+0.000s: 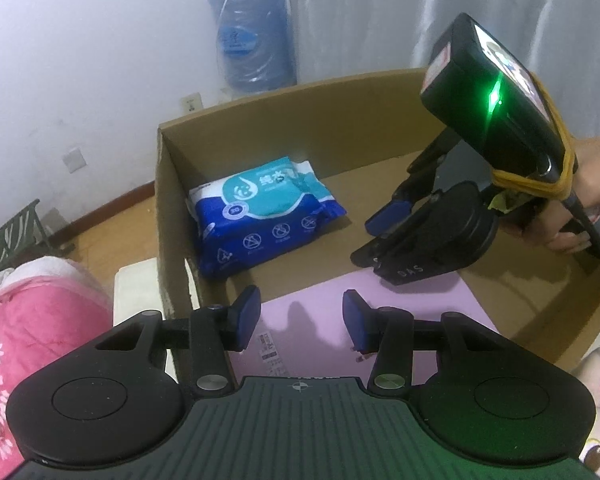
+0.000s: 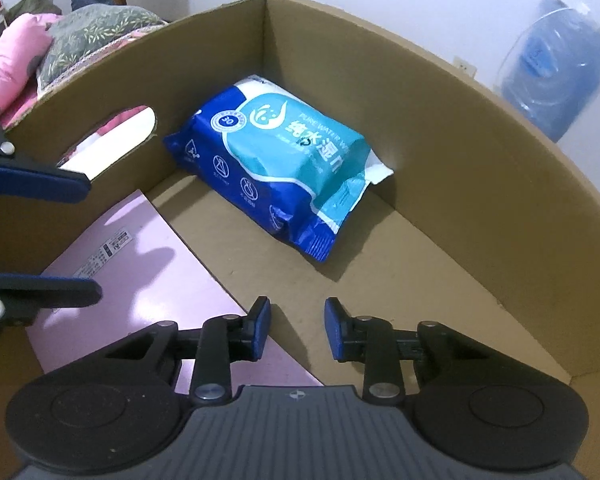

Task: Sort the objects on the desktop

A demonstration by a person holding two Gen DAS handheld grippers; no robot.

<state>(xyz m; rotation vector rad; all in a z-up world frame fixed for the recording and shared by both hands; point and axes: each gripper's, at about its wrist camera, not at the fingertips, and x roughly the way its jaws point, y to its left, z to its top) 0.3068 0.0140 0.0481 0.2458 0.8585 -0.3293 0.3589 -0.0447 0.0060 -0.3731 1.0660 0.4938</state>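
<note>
A blue and teal pack of wet wipes (image 1: 260, 216) (image 2: 284, 168) lies in the far corner of a brown cardboard box (image 1: 300, 120) (image 2: 420, 100). A flat pink carton (image 1: 308, 340) (image 2: 140, 264) with a small white label lies on the box floor nearer me. My left gripper (image 1: 300, 316) (image 2: 66, 240) hovers over the pink carton, open, with nothing between its blue pads. My right gripper (image 2: 298, 320) (image 1: 376, 236) hangs inside the box by the carton's edge. Its pads stand a small gap apart with nothing between them. A hand (image 1: 596, 184) holds it.
The box wall has an oval handle hole (image 2: 112, 140). A wrapped blue water jug (image 1: 256, 36) (image 2: 556, 68) stands by the white wall. A pink quilt (image 1: 40, 320) (image 2: 8, 68) and a green patterned pillow (image 2: 92, 36) lie outside the box.
</note>
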